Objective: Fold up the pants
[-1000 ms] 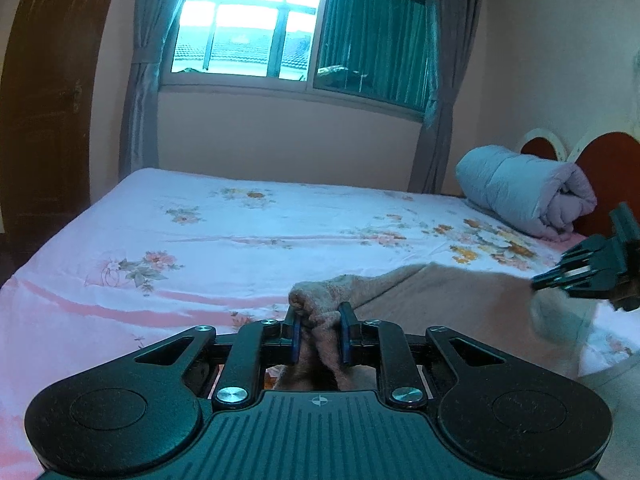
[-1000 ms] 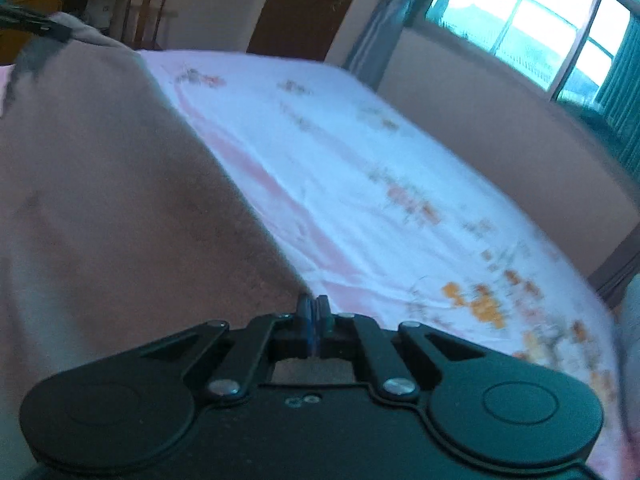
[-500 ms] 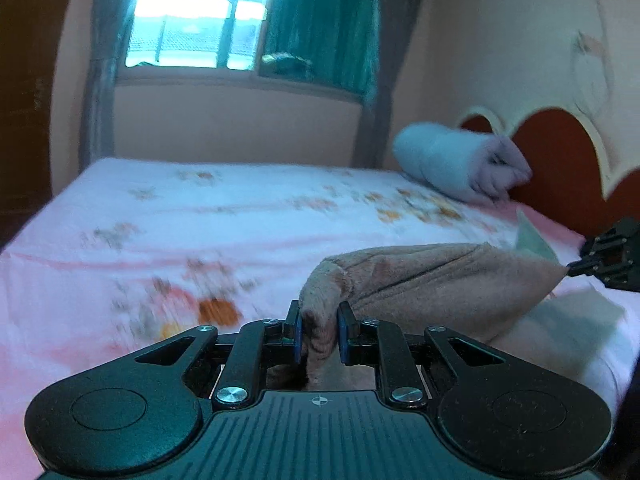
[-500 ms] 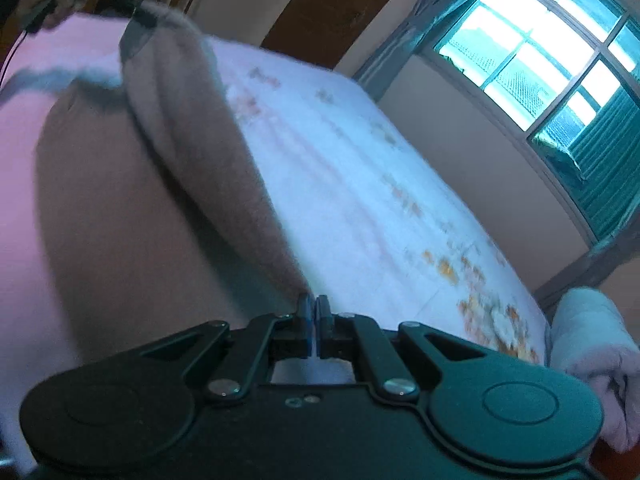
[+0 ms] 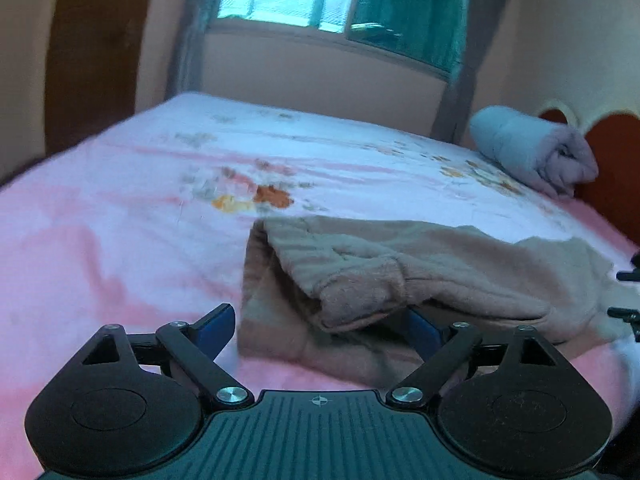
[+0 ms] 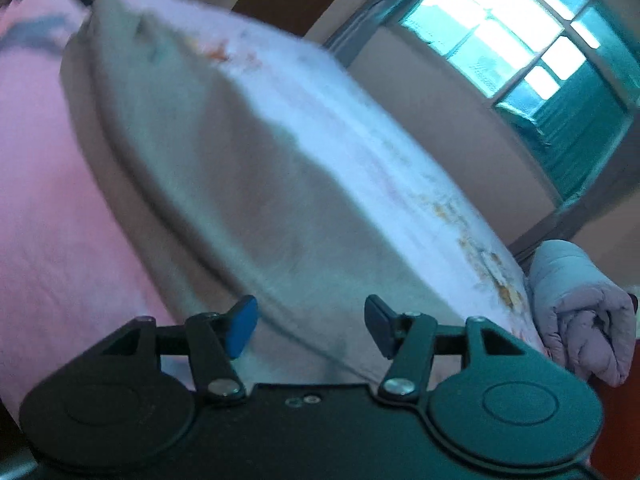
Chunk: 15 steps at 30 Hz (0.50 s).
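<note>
The tan fleece pants (image 5: 400, 272) lie folded over on the pink floral bed (image 5: 120, 220), one layer on top of another. My left gripper (image 5: 320, 328) is open, its blue pads spread on either side of the near fold, holding nothing. In the right wrist view the pants (image 6: 240, 200) stretch away from me, blurred. My right gripper (image 6: 310, 328) is open with the pants' near edge lying between its pads. Part of the right gripper (image 5: 626, 312) shows at the right edge of the left wrist view.
A rolled grey-lilac quilt (image 5: 532, 148) lies at the head of the bed by the red headboard (image 5: 616, 168); it also shows in the right wrist view (image 6: 580, 308). A window with curtains (image 5: 332, 12) is behind the bed. A dark wooden door (image 5: 92, 52) stands far left.
Both grippers have opened and let go of the pants. The lifted part has dropped onto the lower layer on the bed. Both cameras moved, with blur.
</note>
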Tool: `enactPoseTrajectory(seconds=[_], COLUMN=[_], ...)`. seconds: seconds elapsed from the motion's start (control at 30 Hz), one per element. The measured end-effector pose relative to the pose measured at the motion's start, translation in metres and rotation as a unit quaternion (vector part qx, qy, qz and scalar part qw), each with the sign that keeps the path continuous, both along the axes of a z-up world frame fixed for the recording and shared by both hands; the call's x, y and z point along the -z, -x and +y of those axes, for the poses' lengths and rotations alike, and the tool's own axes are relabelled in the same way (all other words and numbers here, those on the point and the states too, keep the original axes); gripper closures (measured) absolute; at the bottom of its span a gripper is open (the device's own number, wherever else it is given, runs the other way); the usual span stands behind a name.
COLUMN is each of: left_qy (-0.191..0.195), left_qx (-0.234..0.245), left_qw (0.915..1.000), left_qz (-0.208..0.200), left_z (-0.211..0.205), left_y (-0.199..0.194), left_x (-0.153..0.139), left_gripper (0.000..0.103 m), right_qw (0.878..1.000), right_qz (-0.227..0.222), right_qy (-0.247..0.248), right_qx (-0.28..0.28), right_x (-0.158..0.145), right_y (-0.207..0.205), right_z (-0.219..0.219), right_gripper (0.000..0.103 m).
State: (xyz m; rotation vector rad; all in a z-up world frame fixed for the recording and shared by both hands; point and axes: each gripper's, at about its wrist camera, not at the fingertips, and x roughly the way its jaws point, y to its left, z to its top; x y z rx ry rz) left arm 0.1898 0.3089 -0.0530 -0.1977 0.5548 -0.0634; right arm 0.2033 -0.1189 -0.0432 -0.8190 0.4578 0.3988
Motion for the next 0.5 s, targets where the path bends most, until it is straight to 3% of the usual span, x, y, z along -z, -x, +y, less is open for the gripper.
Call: enactPoseTrajectory(seconds=[0.17, 0.3, 0.37, 0.5], left_qy=[0.096, 0.204, 0.243, 0.289], left_qx=[-0.043, -0.068, -0.083, -0.121], left_qw=[0.9944, 0.9767, 0.9664, 0.9496], left_qz=[0.012, -0.001, -0.005, 0.000], left_z=[-0.002, -0.013, -0.019, -0.031], left_y=[0.030, 0.037, 0.030, 0.007], left_x=[0.003, 0.008, 0.014, 0.024], left_gripper=[0.016, 0.021, 0.023, 0.025], right_qw=[0.996, 0.981, 0.966, 0.915], right_qz=[0.007, 0.025, 0.039, 0.081], right_qy=[-0.085, -0.170, -0.220, -0.335], right_qx=[0.038, 0.092, 0.129, 0.210], right_x=[-0.022, -0.025, -0.024, -0.013], right_y=[0.007, 0.015, 0.012, 0.001], right_z=[-0.020, -0.045, -0.056, -0.081], right_gripper=[0.053, 0.053, 0.052, 0.052])
